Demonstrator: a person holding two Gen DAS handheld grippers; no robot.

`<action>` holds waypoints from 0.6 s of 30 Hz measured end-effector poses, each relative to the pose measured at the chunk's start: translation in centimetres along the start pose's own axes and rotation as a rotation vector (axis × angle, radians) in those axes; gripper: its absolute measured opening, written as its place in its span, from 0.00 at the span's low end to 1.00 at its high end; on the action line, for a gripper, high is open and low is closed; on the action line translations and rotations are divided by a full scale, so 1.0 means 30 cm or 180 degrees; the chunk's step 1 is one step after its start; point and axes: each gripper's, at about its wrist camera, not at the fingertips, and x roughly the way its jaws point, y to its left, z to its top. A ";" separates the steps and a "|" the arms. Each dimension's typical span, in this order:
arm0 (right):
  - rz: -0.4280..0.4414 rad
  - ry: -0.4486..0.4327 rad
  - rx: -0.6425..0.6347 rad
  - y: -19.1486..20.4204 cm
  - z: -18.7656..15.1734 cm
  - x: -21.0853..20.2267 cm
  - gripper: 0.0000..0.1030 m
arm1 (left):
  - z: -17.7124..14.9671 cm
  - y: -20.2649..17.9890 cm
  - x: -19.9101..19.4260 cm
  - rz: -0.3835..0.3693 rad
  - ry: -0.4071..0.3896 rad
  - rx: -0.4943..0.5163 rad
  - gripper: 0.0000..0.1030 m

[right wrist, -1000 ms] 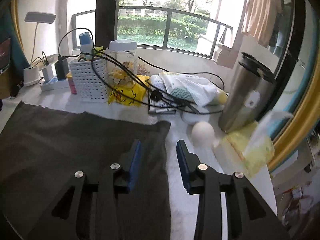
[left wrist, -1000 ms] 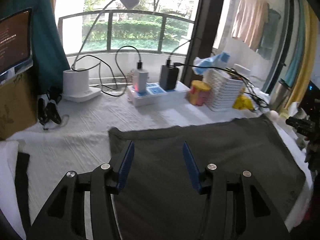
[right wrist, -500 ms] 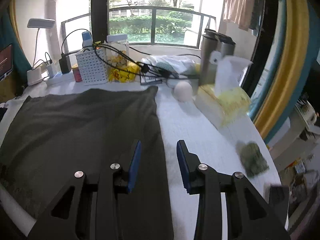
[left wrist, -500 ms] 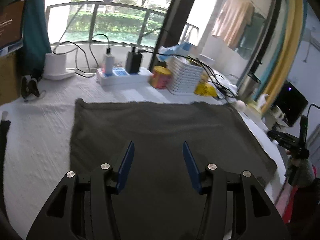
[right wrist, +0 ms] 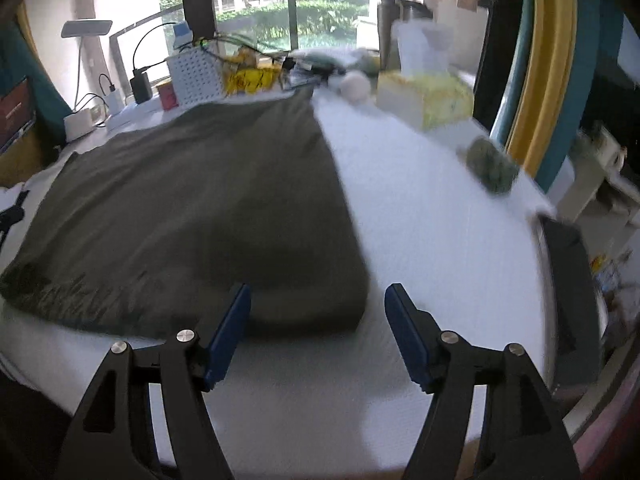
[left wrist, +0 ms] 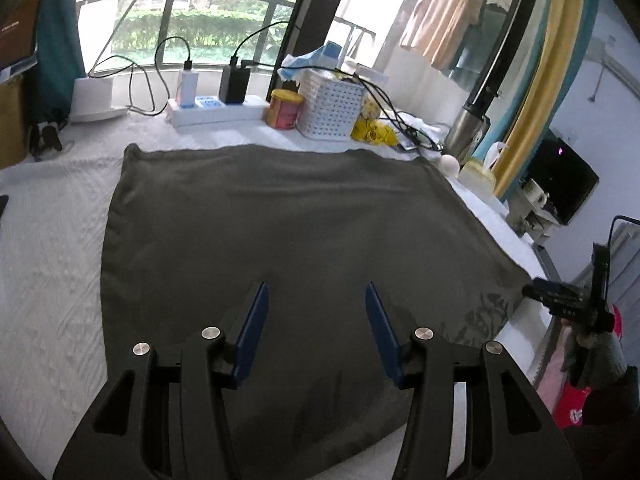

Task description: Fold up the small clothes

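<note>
Pre-grasp step: I hold both claws, left claw (left wrist: 314, 330) and right claw (right wrist: 318, 334), empty and gaping, the right's jaws just widened, over the flat dark garment (left wrist: 288, 232); next, pinch its 6 o'clock corners.

We see daylight flooding through the window (left wrist: 192, 28), blown out there. The right wrist view smears with motion blur, the left stays sharp; fisheye bending curves both frames' edges, corners dark.

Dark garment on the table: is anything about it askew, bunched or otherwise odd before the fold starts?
Mostly no: the dark olive garment lies flat and square on the white table cover. One oddity: its near corner by the right tool looks puffed up rather than flat, though that view is blurred.
</note>
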 end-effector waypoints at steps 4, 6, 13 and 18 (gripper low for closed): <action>-0.0036 0.0001 -0.0018 0.023 -0.041 0.006 0.68 | -0.017 0.036 -0.009 0.0037 0.0002 -0.0081 0.52; 0.0040 -0.0016 0.0084 0.027 -0.032 0.009 0.69 | -0.017 0.049 -0.012 0.0053 0.0001 -0.0098 0.52; 0.0445 -0.0150 0.0335 0.044 0.016 0.059 0.73 | -0.002 0.084 -0.032 0.0106 -0.0059 -0.0135 0.52; 0.0553 -0.0144 0.0561 0.024 0.100 0.119 0.73 | 0.014 0.120 -0.033 0.0127 -0.0090 -0.0217 0.52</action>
